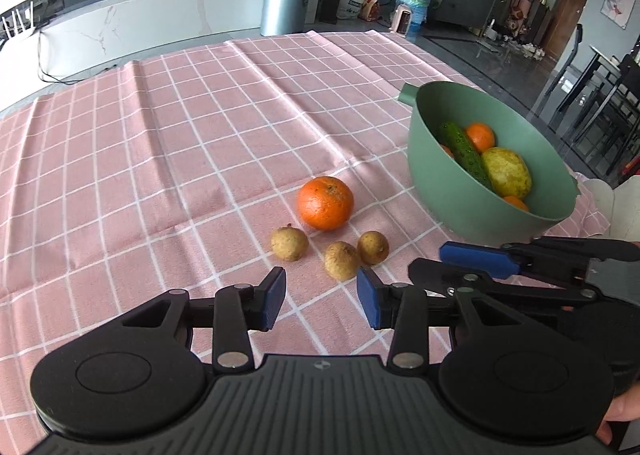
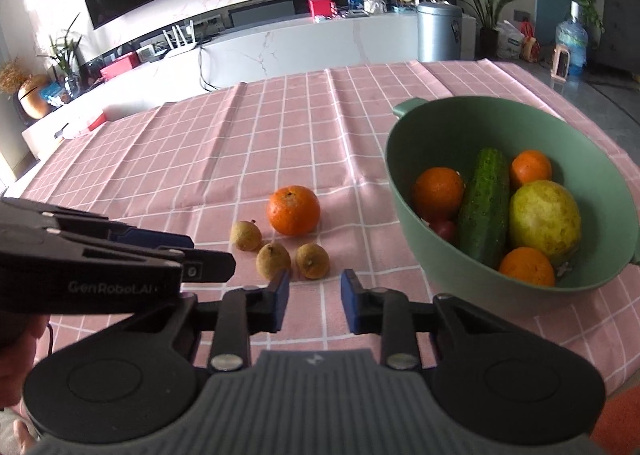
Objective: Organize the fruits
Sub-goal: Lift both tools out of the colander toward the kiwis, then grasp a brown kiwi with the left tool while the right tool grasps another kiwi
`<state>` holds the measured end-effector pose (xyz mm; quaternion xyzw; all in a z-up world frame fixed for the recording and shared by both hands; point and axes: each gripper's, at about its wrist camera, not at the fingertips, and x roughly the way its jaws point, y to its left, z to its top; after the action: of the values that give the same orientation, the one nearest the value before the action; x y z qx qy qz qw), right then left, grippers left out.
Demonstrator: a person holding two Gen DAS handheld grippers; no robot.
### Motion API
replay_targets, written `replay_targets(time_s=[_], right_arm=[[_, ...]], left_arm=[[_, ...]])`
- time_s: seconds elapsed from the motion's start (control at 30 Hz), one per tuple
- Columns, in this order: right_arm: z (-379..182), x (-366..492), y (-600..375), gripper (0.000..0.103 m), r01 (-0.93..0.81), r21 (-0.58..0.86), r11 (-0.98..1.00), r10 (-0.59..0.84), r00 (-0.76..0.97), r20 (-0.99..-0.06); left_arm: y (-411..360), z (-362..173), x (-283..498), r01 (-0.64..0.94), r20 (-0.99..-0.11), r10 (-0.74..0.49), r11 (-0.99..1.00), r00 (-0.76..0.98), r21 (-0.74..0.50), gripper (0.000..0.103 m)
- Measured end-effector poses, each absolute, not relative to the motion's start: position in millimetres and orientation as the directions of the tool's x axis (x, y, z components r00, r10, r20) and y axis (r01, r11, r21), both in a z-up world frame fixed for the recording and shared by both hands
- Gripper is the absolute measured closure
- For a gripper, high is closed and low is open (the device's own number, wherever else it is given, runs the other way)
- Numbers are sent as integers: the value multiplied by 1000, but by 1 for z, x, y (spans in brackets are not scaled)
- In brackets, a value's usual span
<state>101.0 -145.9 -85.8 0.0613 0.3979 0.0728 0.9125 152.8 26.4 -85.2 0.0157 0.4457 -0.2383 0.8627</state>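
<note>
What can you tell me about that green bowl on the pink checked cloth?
The green bowl is deep and round, matte like plastic, with a small tab handle on its far rim and another on the near side. It stands upright on the pink checked tablecloth, right of the loose orange. Inside lie a cucumber, three oranges, a yellow-green fruit and something small and reddish, half hidden. No gripper touches it.

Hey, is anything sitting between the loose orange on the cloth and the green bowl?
Nothing visible: the orange lies on bare pink cloth left of the green bowl, with clear cloth between them. The three small brown fruits sit nearer the camera, off that path.
</note>
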Motion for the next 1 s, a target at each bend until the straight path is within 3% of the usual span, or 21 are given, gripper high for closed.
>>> replay_targets(time_s=[0.47, 0.57, 0.73, 0.93, 1.0], right_arm=[[-101, 111, -176, 82, 50, 308, 950, 207, 639, -741], [-102, 111, -178, 82, 47, 326, 944, 222, 640, -735], [-103, 114, -179, 82, 39, 337, 941, 235, 640, -732], [-104, 118, -172, 81, 8, 330, 944, 247, 645, -723], [-105, 120, -169, 74, -6, 327, 945, 253, 646, -720]], left_arm=[[-1, -105, 164, 491, -788, -392, 861, 476, -132, 57], [-6, -109, 168, 486, -795, -375, 866, 477, -117, 59], [-7, -112, 170, 483, -796, -383, 865, 469, -132, 74], [3, -104, 166, 449, -802, -355, 885, 481, -123, 74], [9, -99, 164, 425, -797, -341, 898, 498, -118, 74]])
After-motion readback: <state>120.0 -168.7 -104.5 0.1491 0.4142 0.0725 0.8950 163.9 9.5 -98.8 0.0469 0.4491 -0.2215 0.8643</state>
